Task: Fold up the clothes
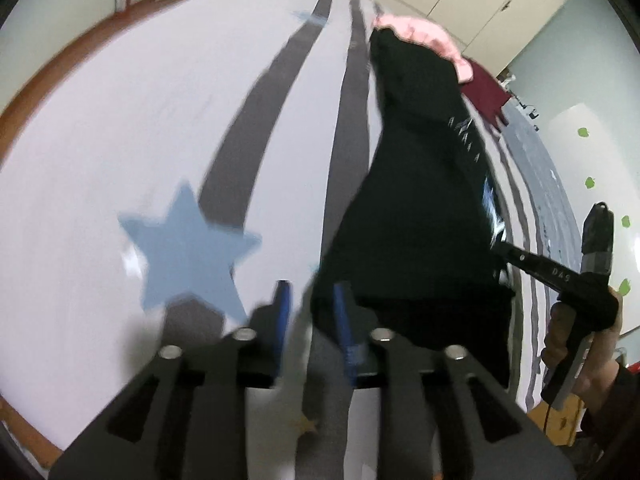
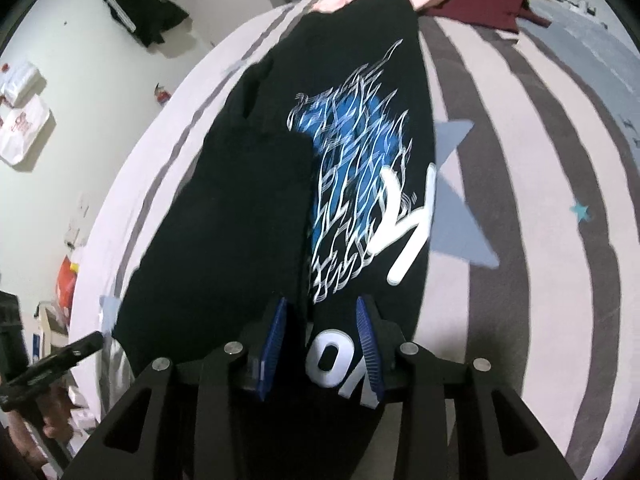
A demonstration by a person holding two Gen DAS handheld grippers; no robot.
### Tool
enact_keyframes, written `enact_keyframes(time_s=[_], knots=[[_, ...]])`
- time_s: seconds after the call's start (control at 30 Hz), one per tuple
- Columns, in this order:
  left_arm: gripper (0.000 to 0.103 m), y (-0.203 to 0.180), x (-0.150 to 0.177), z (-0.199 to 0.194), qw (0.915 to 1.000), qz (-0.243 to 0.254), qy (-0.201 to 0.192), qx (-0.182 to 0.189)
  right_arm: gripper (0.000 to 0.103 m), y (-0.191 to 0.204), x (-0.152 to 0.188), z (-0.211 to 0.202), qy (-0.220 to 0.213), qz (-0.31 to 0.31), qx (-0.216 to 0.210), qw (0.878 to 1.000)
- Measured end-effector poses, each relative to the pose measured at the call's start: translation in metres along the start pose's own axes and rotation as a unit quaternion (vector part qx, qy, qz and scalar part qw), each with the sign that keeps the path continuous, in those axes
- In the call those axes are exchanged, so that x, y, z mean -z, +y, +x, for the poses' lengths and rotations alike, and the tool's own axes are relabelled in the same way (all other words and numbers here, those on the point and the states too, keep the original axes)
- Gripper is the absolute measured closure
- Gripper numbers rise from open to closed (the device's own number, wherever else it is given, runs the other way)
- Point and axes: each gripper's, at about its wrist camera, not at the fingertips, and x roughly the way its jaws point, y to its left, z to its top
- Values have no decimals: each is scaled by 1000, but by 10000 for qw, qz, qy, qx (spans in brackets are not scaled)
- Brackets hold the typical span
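Black T-shirt [image 2: 260,200] lay lengthwise on striped bed [image 2: 520,160], centre frame. Right gripper [image 2: 326,336] fingers apart over its lower hem; left gripper [image 1: 310,320] fingers apart, hem edge beside right finger, unpinched.

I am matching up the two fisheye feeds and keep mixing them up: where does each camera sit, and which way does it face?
Left wrist: sits on the left gripper, looking steeply down over the striped bedspread and the edge of the black T-shirt; its blue pads show, plus the right gripper and its hand.
Right wrist: sits on the right gripper, looking down the black T-shirt's print; the left gripper shows at lower left.
Shared: the T-shirt, the bedspread, the pink garment and the maroon garment.
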Motion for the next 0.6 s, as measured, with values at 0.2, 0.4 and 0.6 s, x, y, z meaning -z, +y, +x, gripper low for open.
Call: enact_keyframes(time_s=[0.2,0.4,0.6], knots=[[59,-38,-83,57,9949,949,-273,-216,70,5,-39,10,-300,-43,138,9994],[59,-84,-146,122,9886,1439,-392,-211,70,27,-68,49,-556,37,167,9983],[58,-114,-177,163,9863,1600,-332,-235,70,21,-84,64,-606,25,133,9981]])
